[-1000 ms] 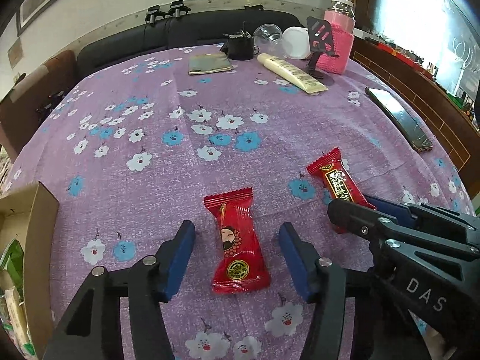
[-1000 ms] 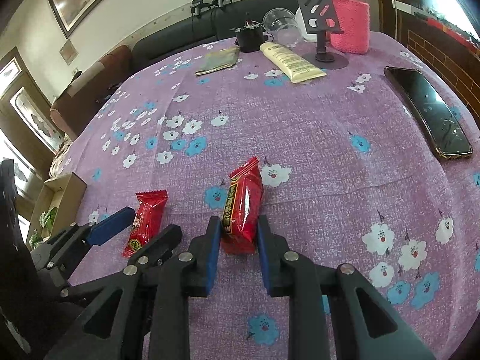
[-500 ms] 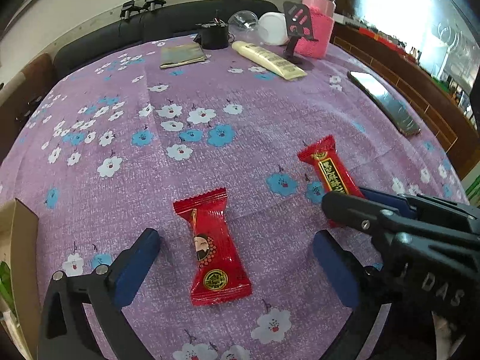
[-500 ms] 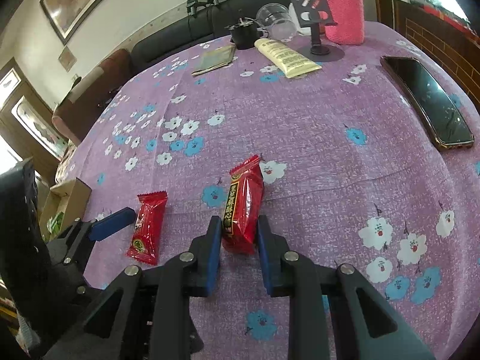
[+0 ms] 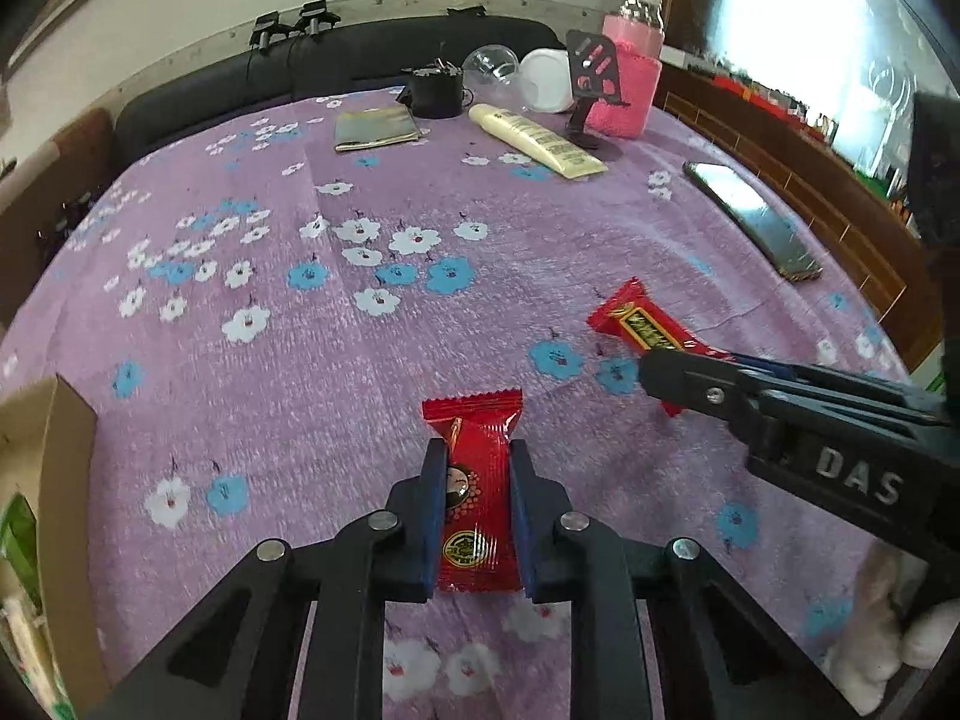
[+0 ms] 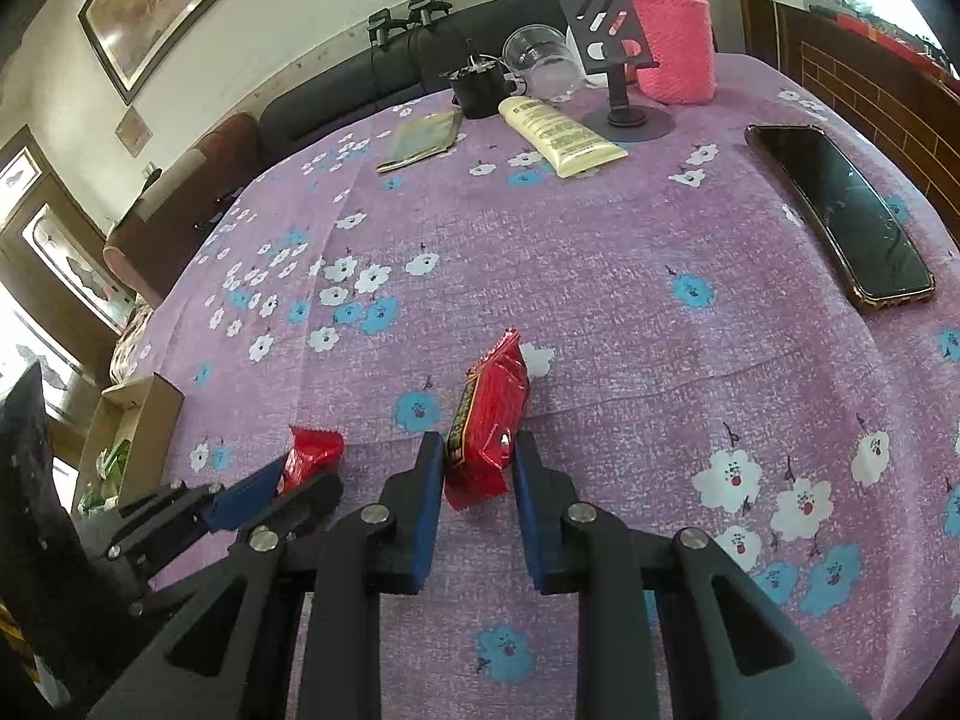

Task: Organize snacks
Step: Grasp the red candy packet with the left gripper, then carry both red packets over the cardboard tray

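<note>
My left gripper (image 5: pixel 477 447) is closing onto a red snack packet with a cartoon face (image 5: pixel 474 414); its blue pads press both long sides of the packet, which lies on the purple flowered tablecloth (image 5: pixel 336 336). The same gripper (image 6: pixel 306 474) and packet (image 6: pixel 315 447) show at the lower left of the right wrist view. My right gripper (image 6: pixel 477 441) is shut on a second red packet with a gold label (image 6: pixel 492 408), turned up on its edge. From the left wrist view, that gripper (image 5: pixel 660 369) reaches in from the right over its packet (image 5: pixel 642 324).
An open cardboard box (image 5: pixel 66 420) holding green items sits at the table's left edge. A black phone (image 5: pixel 753 228) lies on the right. At the far end are a cream tube (image 5: pixel 534 141), a pink jar (image 5: pixel 630 84), a phone stand (image 5: pixel 591 60) and a dark sofa (image 5: pixel 336 60).
The left jaws opened wide around the face packet half a second ago and have now closed on it. The right gripper keeps the same hold on its packet.
</note>
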Motion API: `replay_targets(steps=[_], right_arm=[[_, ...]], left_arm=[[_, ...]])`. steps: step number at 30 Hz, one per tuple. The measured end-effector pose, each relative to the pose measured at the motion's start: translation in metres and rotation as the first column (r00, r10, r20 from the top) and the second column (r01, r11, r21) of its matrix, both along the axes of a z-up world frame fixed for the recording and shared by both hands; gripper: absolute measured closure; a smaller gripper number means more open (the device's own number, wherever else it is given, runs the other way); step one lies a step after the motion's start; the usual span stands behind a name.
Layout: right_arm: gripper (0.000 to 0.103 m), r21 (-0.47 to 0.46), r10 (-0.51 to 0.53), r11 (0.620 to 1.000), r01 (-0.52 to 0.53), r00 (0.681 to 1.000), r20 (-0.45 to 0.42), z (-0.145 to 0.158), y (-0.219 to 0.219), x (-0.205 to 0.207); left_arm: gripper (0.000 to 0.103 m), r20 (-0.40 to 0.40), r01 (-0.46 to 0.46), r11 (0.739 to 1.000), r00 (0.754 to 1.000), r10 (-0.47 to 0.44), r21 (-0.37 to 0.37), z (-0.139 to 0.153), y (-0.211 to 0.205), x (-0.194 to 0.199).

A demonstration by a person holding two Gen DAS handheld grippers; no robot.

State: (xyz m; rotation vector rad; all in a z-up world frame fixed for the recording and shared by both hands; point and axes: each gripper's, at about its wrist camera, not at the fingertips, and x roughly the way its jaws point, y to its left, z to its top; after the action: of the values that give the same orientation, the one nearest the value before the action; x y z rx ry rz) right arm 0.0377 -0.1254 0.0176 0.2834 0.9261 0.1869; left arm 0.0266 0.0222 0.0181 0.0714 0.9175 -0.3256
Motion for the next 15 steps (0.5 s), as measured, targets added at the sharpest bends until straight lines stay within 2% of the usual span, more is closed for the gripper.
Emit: replay_targets(steps=[5, 15], right_arm=[[0.081, 0.007, 0.011, 1.0, -0.011, 1.0, 0.009, 0.001, 0.003, -0.001], [0.081, 0.024, 0.011, 1.0, -0.012, 1.0, 0.026, 0.005, 0.002, -0.002]], left_arm=[[0.085, 0.009, -0.014, 0.998, 1.0, 0.014, -0.058, 0.01, 0.005, -0.013], [0.084, 0.01, -0.015, 0.998, 1.0, 0.016, -0.057, 0.008, 0.008, -0.018]])
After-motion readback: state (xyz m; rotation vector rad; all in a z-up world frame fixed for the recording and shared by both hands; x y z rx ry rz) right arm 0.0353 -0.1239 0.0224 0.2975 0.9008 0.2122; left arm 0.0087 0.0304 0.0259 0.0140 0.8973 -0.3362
